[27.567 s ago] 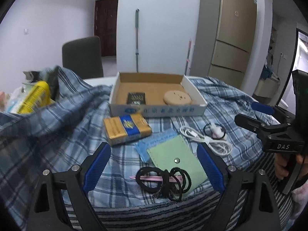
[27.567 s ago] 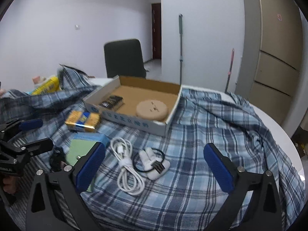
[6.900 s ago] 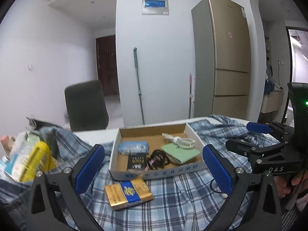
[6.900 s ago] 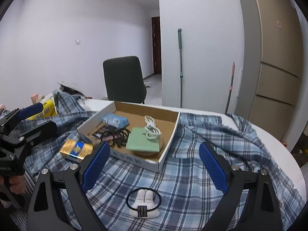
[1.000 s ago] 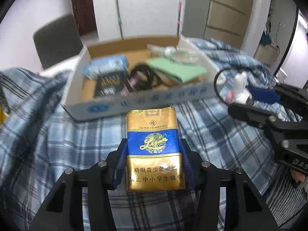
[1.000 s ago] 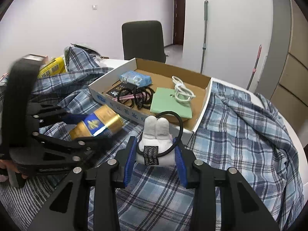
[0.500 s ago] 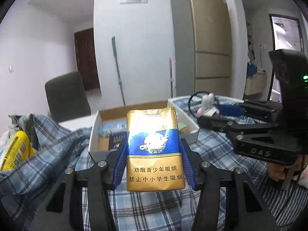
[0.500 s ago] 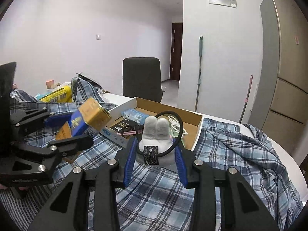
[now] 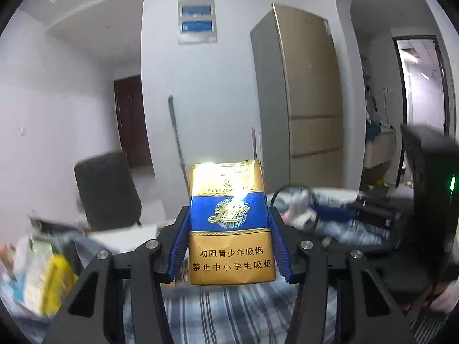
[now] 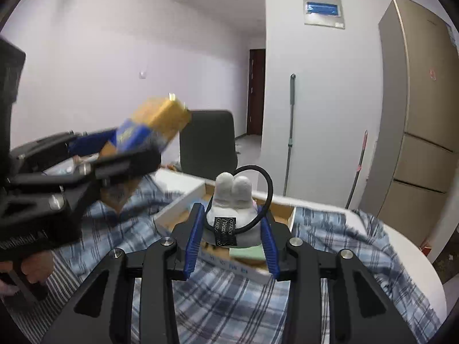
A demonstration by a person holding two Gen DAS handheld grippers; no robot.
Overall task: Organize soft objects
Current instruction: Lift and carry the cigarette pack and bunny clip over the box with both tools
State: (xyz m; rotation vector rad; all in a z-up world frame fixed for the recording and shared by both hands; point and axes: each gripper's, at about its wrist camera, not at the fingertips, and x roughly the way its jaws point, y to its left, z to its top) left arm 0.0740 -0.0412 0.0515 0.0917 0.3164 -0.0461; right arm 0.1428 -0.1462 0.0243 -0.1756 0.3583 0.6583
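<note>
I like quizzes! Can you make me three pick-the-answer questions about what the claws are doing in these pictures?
1. Where is the box?
A. on the chair
B. on the plaid cloth
C. on the floor

2. What colour band crosses the gold pack?
A. blue
B. red
C. green

3. What is the right claw doing?
A. open, empty
B. shut on the bunny hair tie
C. shut on a cable

Answers: 1 B, plaid cloth lies under it. 2 A, a blue middle stripe. 3 B, both pads press the bunny's sides, while the left claw grips the pack.
</note>
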